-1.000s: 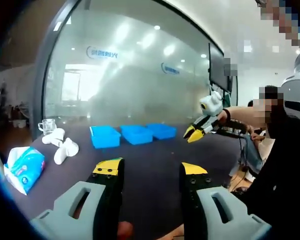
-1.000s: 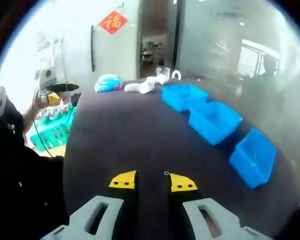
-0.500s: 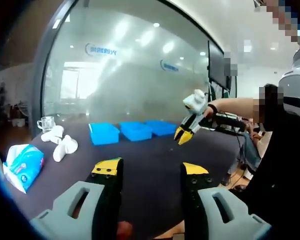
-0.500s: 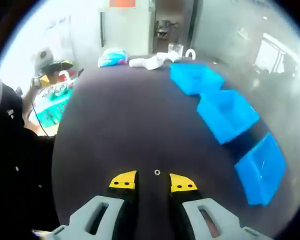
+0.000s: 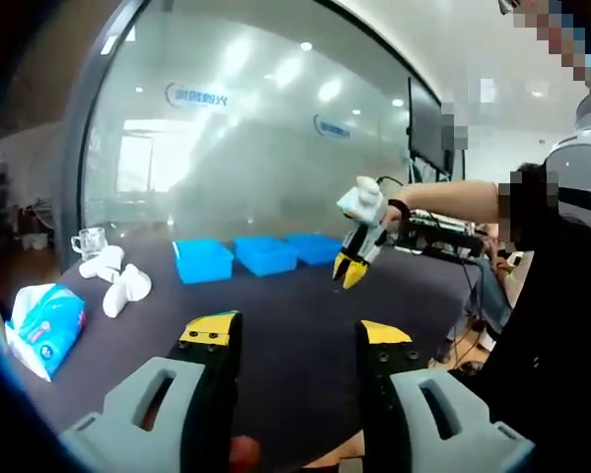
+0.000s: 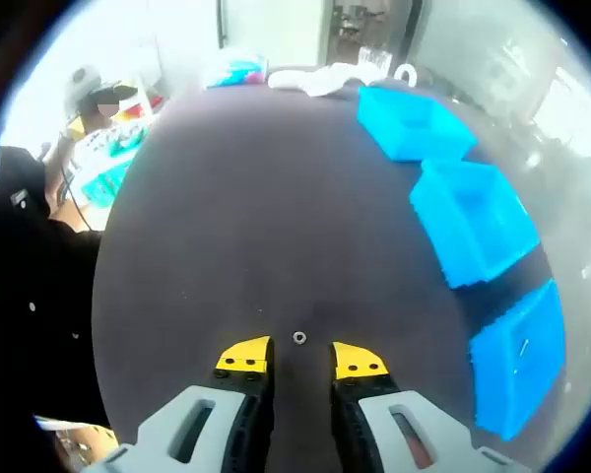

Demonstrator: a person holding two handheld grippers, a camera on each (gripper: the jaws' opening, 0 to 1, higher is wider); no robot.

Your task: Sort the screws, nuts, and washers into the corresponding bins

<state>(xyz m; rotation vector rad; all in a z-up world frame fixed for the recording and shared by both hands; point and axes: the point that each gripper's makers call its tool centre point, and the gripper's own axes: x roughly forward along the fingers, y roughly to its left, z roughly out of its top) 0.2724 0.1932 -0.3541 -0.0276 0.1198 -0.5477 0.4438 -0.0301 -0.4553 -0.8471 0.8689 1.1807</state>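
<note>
Right gripper view: a small ring-shaped piece, a nut or washer (image 6: 299,338) (too small for me to tell which), lies flat on the dark table (image 6: 256,197), just ahead of the gap between my yellow tips.
Right gripper (image 6: 300,358): mine, pointing down at the table, jaws narrowly apart and holding nothing; the little ring sits just beyond them, untouched.
Bins: three blue bins in a row down the right side, near bin (image 6: 517,360), middle bin (image 6: 478,232), far bin (image 6: 414,123); something thin and pale lies in the near one.
Far end of the table: a blue-and-white packet (image 6: 234,72) and some white items beside a clear glass.
Left gripper (image 5: 294,335): jaws spread wide, nothing between them, held above the near table edge.
Left gripper view, further out: my other gripper comes in from the right, tips aimed down at the tabletop in front of the bins.
</note>
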